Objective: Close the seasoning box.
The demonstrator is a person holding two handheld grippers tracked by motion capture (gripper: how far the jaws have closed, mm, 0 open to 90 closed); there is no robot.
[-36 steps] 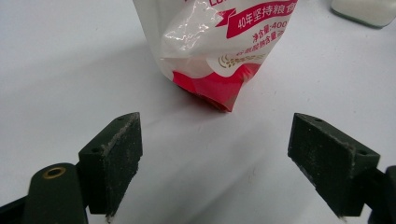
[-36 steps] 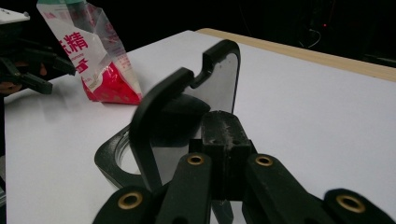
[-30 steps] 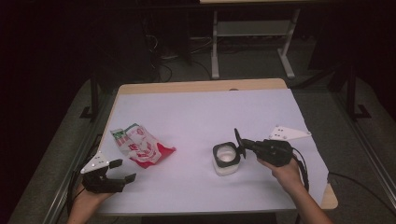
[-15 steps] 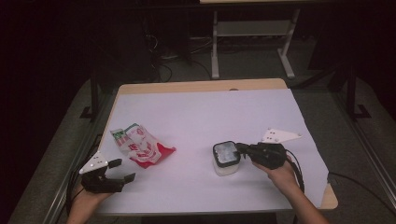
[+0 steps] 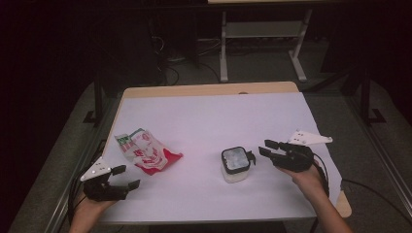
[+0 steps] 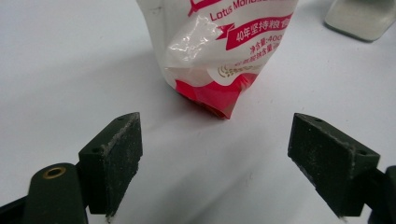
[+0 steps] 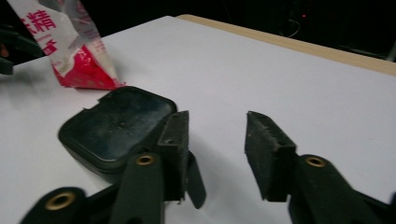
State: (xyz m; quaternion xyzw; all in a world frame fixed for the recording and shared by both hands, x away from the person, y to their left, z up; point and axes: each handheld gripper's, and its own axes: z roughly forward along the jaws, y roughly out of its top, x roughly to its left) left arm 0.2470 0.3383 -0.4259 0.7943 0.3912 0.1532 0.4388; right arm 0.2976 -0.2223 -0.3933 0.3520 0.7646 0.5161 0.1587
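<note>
Since the earlier frames the right gripper [image 5: 266,148] has let go of the lid tab on the small container [image 5: 236,164] and drawn back a little toward the right edge of the table [image 5: 204,107]; its jaws have just been opening, and in the right gripper view they stand moderately apart with nothing between them, the left jaw just beside the container's dark lid [image 7: 116,123]. The container has stayed put, upright in the right half of the white surface, nearer the front edge than the back. Its lid tab [image 5: 250,157] sticks out on the side facing the gripper.

At the front left corner the left gripper [image 5: 125,177] hovers with its jaws wide and empty, pointing at the red and white bag [image 5: 148,151], which lies crumpled near the left edge.

The container looks like a light, rigid plastic box with a pale translucent body and a snap-on lid. It should be stiff enough to take a firm squeeze, but smooth-sided and probably light enough to slide or tip on the sheet if pushed from one side only. The best hold is likely across the body below the lid, or on the tab if the lid is to be lifted. The bag is soft and crinkly film, likely slippery, and best pinched at a folded edge.
</note>
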